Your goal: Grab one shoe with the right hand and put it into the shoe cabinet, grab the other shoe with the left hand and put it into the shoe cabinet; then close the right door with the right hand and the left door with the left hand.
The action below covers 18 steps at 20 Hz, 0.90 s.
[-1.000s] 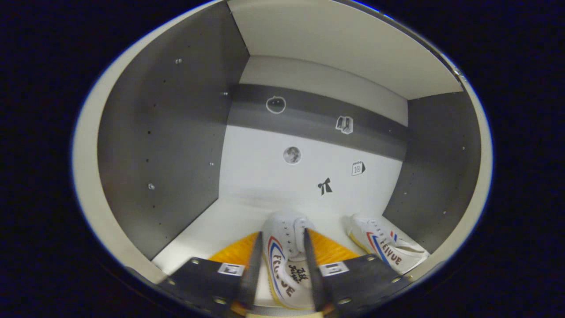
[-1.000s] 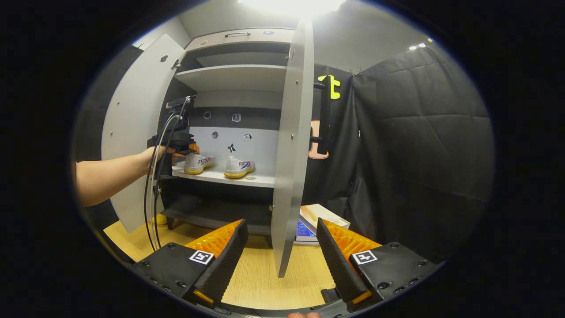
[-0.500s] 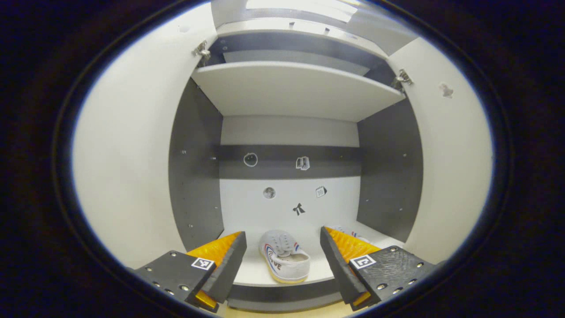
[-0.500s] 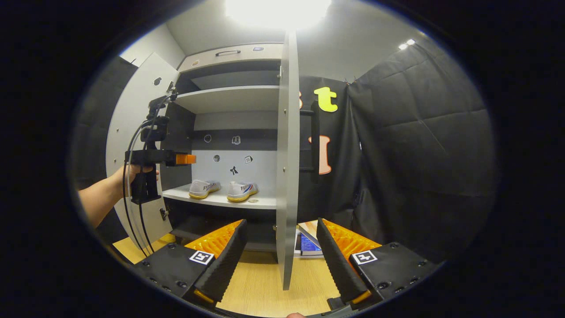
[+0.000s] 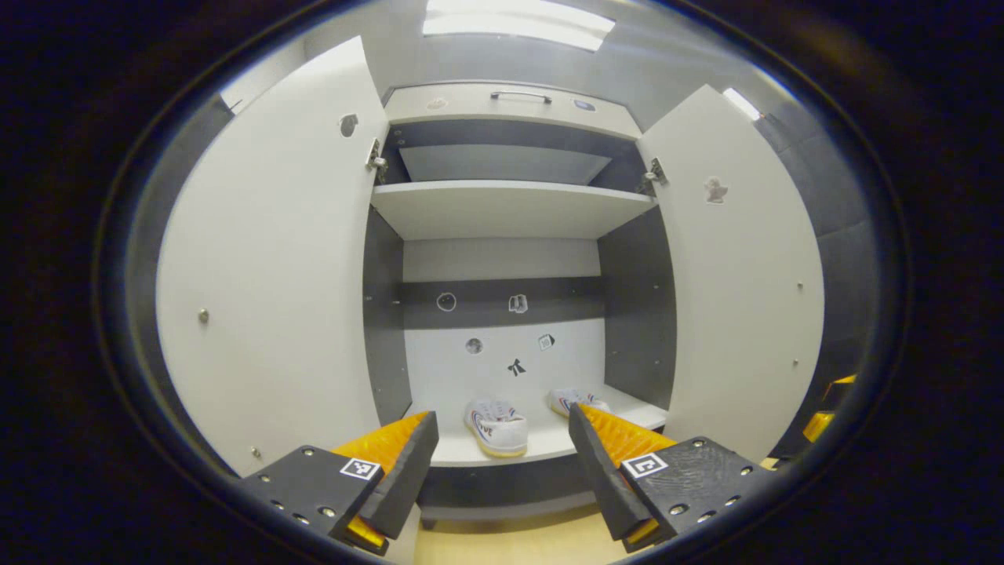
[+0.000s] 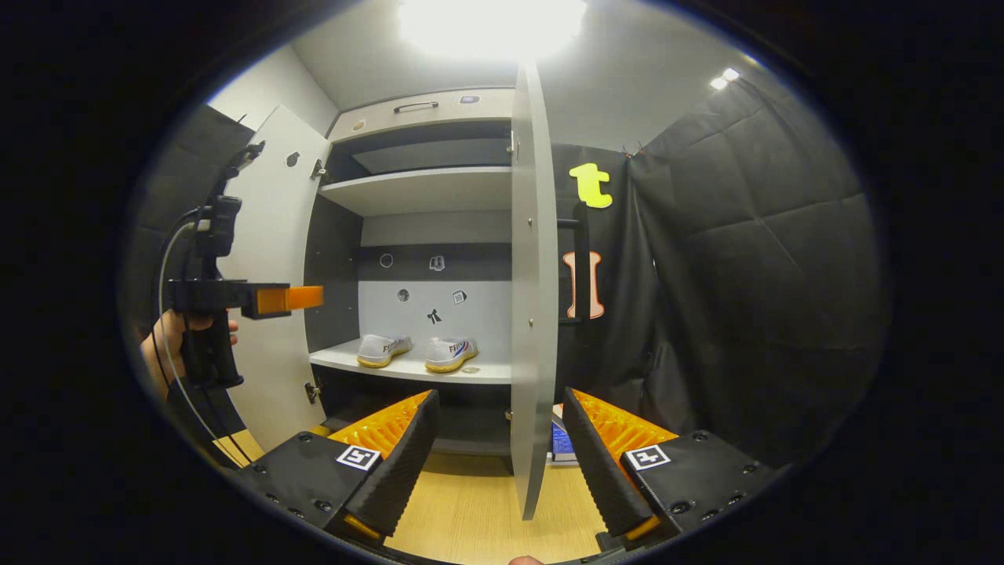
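While both white sneakers, the left sneaker [image 6: 383,349] and the right sneaker [image 6: 450,354], are sitting side by side on the shoe cabinet's lower shelf [image 6: 408,369], both doors are standing open. The right gripper [image 6: 496,463] is hanging wide and empty, with the right door [image 6: 533,314] edge-on at its twelve o'clock, rising between its fingers, so it is the nearer tool for that door. The left gripper [image 5: 502,471], likewise spread and empty, is facing the shelf, with the left door [image 5: 274,298] at its ten o'clock.

There are two shoes: the left shoe [image 5: 496,417] and the right shoe [image 5: 570,400]. The cabinet has two doors, the left door [image 5: 274,275] and the right door [image 5: 741,282], and one drawer [image 5: 510,100]. Five small stickers [image 5: 515,366] are on the back wall.
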Each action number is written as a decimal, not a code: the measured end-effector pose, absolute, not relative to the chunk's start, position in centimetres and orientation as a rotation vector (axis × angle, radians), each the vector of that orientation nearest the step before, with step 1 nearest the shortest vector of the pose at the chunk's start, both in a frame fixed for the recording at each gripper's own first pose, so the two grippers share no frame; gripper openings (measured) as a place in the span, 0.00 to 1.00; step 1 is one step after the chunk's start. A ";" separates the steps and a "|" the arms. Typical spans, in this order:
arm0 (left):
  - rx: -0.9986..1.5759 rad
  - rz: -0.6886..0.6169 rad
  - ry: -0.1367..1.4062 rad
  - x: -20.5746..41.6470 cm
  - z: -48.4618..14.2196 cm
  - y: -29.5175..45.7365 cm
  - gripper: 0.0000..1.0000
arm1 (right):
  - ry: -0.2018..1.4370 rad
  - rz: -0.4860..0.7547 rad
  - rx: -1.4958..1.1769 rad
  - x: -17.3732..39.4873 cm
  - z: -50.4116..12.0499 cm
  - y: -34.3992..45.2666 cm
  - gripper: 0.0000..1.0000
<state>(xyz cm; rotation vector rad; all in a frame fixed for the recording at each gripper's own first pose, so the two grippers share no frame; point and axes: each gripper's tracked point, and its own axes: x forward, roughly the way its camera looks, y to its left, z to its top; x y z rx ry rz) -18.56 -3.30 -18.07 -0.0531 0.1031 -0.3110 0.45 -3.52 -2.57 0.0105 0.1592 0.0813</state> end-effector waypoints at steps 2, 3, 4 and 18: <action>-0.063 -0.312 0.122 -20.2 -18.4 -2.9 0.95 | 0.156 0.088 0.009 0.5 -2.2 -3.2 0.98; -0.069 -0.308 0.124 -20.9 -18.5 -2.6 0.95 | 0.154 0.090 0.009 0.4 -2.1 -3.1 0.97; -0.073 -0.309 0.126 -21.4 -18.5 -2.5 0.95 | 0.150 0.093 0.010 0.4 -1.8 -3.0 0.98; -0.042 -0.291 0.124 -26.6 -18.4 1.5 0.95 | 0.058 -0.108 -0.020 3.9 6.0 -13.5 0.97</action>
